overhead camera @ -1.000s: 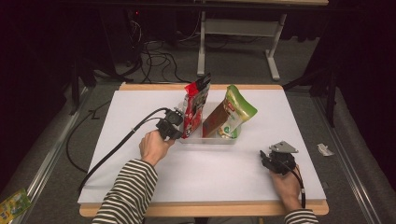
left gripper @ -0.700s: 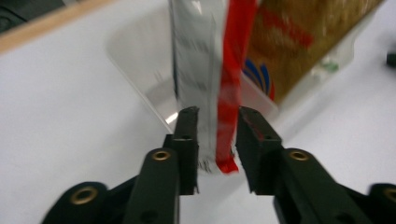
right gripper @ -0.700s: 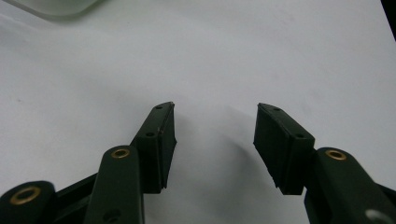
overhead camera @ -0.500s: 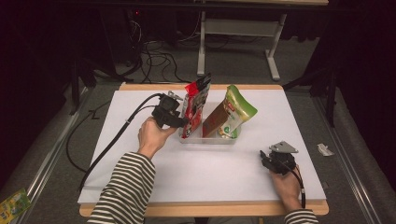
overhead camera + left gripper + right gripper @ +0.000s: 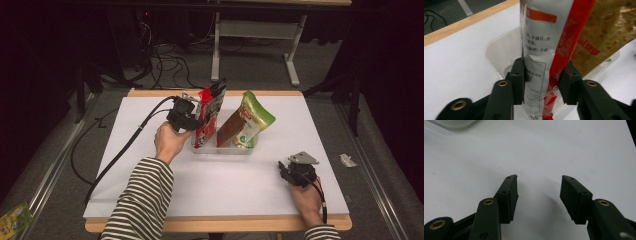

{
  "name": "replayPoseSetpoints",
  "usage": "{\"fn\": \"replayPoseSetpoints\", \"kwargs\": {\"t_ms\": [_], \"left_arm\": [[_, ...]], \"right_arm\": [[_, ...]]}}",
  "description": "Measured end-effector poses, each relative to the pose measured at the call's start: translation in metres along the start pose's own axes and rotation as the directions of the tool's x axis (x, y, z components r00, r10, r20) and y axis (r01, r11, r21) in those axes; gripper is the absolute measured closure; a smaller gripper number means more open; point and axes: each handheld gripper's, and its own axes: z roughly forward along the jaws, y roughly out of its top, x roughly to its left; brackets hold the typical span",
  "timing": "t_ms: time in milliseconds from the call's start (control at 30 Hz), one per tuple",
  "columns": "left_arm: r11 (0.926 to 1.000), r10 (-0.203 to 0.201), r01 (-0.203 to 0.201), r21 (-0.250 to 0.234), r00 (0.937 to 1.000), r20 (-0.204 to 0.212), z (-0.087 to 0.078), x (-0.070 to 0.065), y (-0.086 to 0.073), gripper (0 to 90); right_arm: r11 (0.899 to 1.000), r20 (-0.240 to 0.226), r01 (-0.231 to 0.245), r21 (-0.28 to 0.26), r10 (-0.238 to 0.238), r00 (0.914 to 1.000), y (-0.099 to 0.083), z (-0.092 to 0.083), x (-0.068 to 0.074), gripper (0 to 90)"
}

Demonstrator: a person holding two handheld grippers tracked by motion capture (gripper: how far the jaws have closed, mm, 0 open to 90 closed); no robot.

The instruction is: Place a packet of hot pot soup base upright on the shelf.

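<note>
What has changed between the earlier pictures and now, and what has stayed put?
The left gripper has risen along the red snack pouch. Its jaws, just closing, straddle the pouch; whether they press it is unclear. The green pouch, clear tray and right gripper, jaws open, stayed put.

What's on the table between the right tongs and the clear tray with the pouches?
Nothing: in the high view, only bare white table separates the right tongs from the clear tray.

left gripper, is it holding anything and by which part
The left gripper has the red and silver pouch between its jaws at the pouch's lower part, near its side seam. The jaws have just been closing on it; a firm hold cannot be told.
</note>
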Motion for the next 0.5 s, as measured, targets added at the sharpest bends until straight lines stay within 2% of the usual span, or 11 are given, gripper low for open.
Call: {"fn": "replayPoseSetpoints", "kwargs": {"t_ms": [200, 333, 433, 500], "left_arm": [[0.9996, -0.021, 0.02, -0.021, 0.9997, -0.013, 0.001, -0.004, -0.009, 67.7], [0.999, -0.04, 0.039, -0.022, 0.999, -0.02, 0.003, -0.003, -0.027, 69.2], [0.9954, -0.088, 0.088, -0.039, 0.9962, 0.003, 0.003, 0.003, -0.039, 69.2], [0.9944, -0.097, 0.097, -0.041, 0.9952, 0.012, 0.002, 0.005, -0.04, 68.3]], "right_arm": [[1.0, -0.002, -0.001, 0.006, 0.001, 1.0, 0.0, 0.0, 0.0, 48.2], [1.0, 0.002, 0.002, -0.001, -0.002, 1.0, 0.0, 0.0, 0.0, 48.1], [1.0, 0.001, 0.002, -0.002, -0.002, 1.0, 0.0, 0.0, 0.0, 48.2], [1.0, -0.004, -0.002, 0.007, 0.002, 1.0, 0.0, 0.0, 0.0, 48.2]]}}
